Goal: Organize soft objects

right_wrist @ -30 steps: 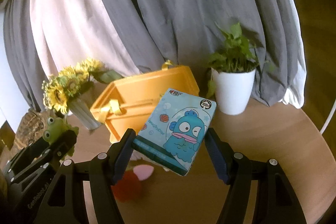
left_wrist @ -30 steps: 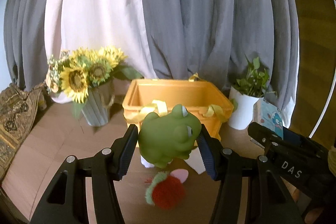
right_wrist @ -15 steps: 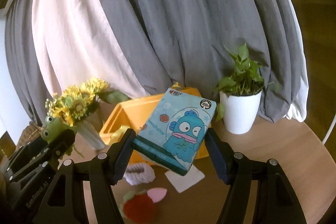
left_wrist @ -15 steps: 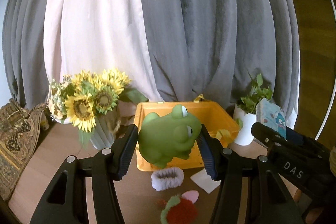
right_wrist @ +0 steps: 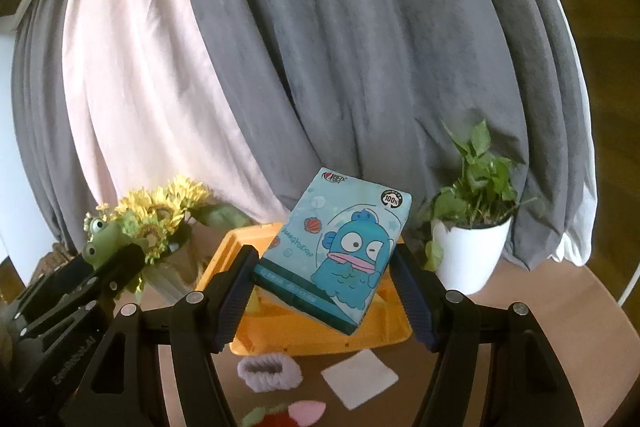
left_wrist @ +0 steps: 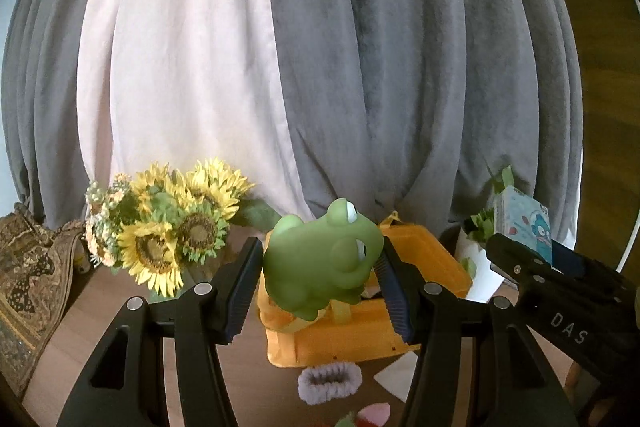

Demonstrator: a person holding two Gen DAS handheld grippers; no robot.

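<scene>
1. Left gripper [left_wrist: 320, 291] clamped on green frog toy [left_wrist: 320, 267], pads pressed into both flanks; held aloft, above and just in front of orange basket [left_wrist: 424, 259]
2. Right gripper [right_wrist: 324, 291] clamped on tissue pack [right_wrist: 340, 247] printed with a blue cartoon fish; held tilted, one lower corner hanging down over the orange basket
3. Frog toy likely light, squashy and a little slick; a broad grip across the belly, as now, judged safer than a pinch at head or legs
4. Tissue pack likely light and yielding with smooth film wrap; best taken across the short sides; judged prone to pivoting, given the tilt
5. Still on round wooden table [right_wrist: 560, 327] in front of the basket: lilac fuzzy scrunchie [right_wrist: 268, 371], white square pad [right_wrist: 360, 379], red and green plush strawberry [right_wrist: 280, 415] with a pink piece beside it
6. Only in right wrist view: the white pad whole, potted plant [right_wrist: 472, 227] unobstructed, the tissue pack's printed face, the frog's eyes peeking above the left gripper
7. Only in left wrist view: patterned cloth [left_wrist: 28, 275] at far left, sunflower bouquet [left_wrist: 168, 231] close and sharp, yellow ribbon on the basket wall, the frog's full body and the grip on it
8. Basket interior largely hidden in both views by the held items; contents impossible to tell
</scene>
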